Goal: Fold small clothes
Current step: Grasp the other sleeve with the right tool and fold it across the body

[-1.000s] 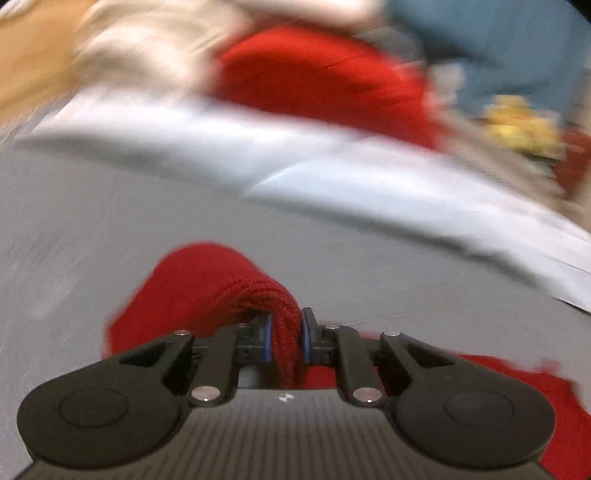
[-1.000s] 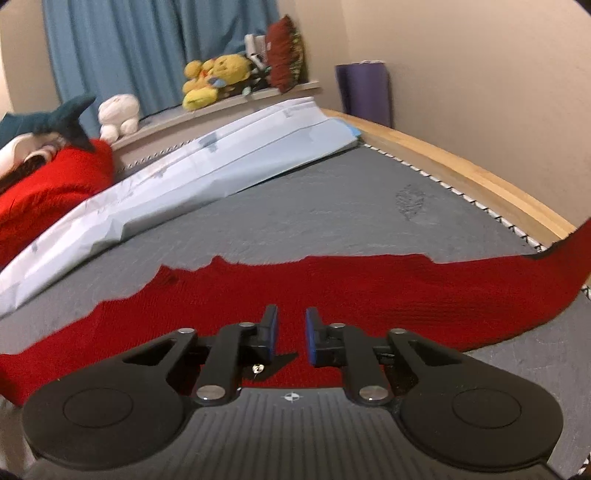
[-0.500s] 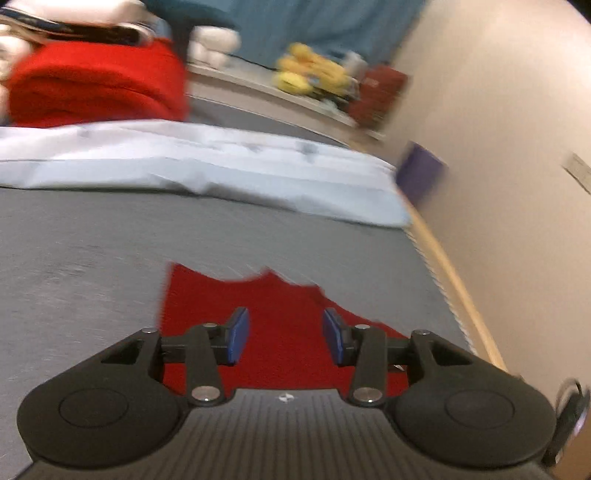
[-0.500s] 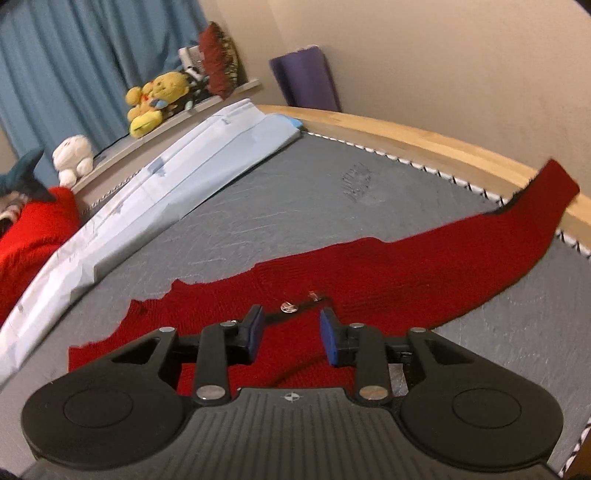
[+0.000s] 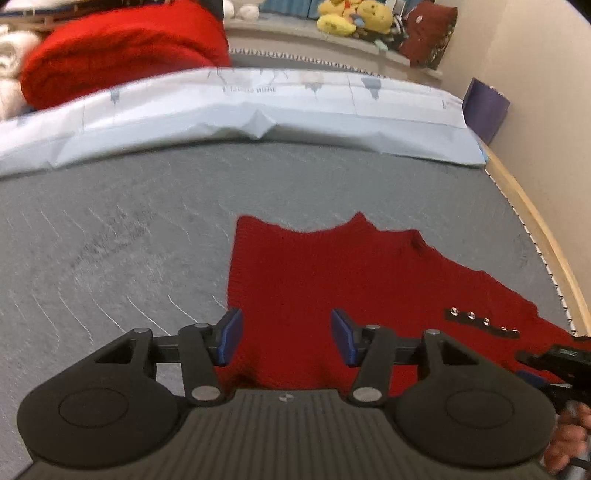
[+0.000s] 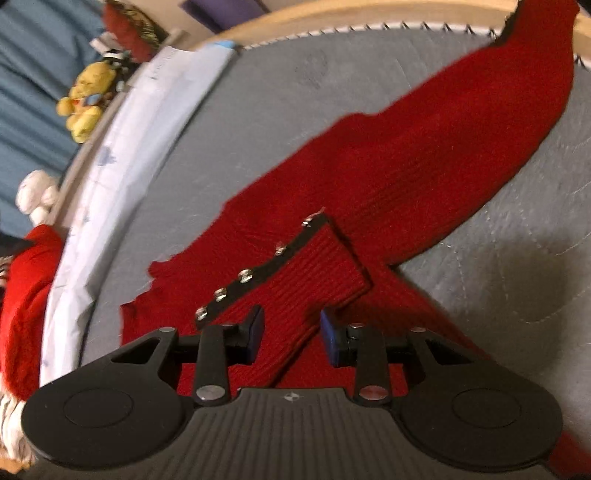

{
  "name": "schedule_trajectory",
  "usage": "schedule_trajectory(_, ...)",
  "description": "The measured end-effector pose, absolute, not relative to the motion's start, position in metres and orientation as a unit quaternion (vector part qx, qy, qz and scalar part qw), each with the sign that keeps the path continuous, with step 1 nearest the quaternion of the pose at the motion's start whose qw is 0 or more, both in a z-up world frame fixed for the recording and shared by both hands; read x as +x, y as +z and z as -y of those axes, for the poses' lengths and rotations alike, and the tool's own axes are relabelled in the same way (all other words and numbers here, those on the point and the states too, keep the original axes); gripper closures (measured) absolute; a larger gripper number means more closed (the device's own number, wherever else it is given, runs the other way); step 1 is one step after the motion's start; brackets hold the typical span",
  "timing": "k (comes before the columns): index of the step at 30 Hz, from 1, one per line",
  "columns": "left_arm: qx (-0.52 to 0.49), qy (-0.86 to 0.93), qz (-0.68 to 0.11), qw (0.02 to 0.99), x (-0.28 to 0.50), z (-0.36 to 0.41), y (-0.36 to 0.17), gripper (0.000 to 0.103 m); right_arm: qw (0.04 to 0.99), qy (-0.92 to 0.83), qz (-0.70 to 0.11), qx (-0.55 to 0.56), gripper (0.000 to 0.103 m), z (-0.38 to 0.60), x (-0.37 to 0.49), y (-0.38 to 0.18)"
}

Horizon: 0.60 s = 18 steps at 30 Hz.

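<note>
A red knit sweater [image 5: 332,273] lies flat on the grey bed cover [image 5: 129,236], its left side folded in to a straight edge. One sleeve [image 6: 461,147] stretches out to the wooden bed edge. A folded-in cuff with a black strip of metal studs [image 6: 258,269] lies on the body; the strip also shows in the left wrist view [image 5: 480,321]. My left gripper [image 5: 286,336] is open and empty just above the sweater's lower left part. My right gripper [image 6: 290,332] is open and empty over the folded cuff.
A pale blue folded sheet [image 5: 258,110] runs across the bed behind the sweater. A red blanket pile [image 5: 122,48] and plush toys [image 5: 351,18] sit beyond it. The wooden bed rim [image 5: 546,236] and wall are at the right. A purple mat [image 5: 484,107] leans on the wall.
My left gripper was shut on the red knit a second ago; it has let go and opened wide. My right gripper opened wider and turned over the folded cuff.
</note>
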<state>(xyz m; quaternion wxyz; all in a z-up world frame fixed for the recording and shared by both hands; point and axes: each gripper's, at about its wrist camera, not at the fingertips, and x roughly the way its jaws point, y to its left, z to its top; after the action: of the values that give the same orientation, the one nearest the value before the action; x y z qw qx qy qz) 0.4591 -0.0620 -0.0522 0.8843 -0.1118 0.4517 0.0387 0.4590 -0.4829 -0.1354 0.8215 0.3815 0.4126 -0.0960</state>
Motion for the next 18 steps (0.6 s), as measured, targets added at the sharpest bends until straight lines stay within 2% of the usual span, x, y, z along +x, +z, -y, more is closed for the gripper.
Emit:
schedule_trajectory(2,-0.115,0.032,-0.455,0.882,0.465,0.06,-0.056,0.045,0.82,-0.105,-0.421,0.373,0.068,0.482,0.469,-0.145)
schedule_trajectory(4,-0.106,0.027,-0.454,0.884,0.472,0.057,-0.059,0.045,0.824,-0.113,-0.42,0.362,0.073,0.48,0.475,-0.151)
schedule_trajectory(6,-0.099,0.024,-0.452,0.886,0.474,0.055,-0.062,0.045,0.838,-0.118,-0.412,0.338,0.103,0.48,0.477,-0.147)
schedule_trajectory(9,-0.099,0.029,-0.455,0.885,0.479,0.05,-0.065,0.045,0.86,-0.115,-0.374,0.328,0.103,0.48,0.476,-0.133)
schedule_trajectory(13,-0.104,0.04,-0.463,0.879,0.484,0.044,-0.071,0.045,0.91,-0.122,-0.282,0.279,0.103,0.478,0.46,-0.086)
schedule_trajectory(15,-0.103,0.036,-0.465,0.879,0.485,0.047,-0.072,0.045,0.905,-0.137,-0.29,0.28,0.103,0.482,0.459,-0.087)
schedule_trajectory(17,-0.099,0.034,-0.467,0.878,0.487,0.05,-0.075,0.045,0.876,-0.126,-0.342,0.317,0.096,0.484,0.465,-0.105)
schedule_trajectory(18,-0.097,0.034,-0.469,0.877,0.487,0.052,-0.076,0.045,0.853,-0.108,-0.373,0.349,0.083,0.484,0.468,-0.119)
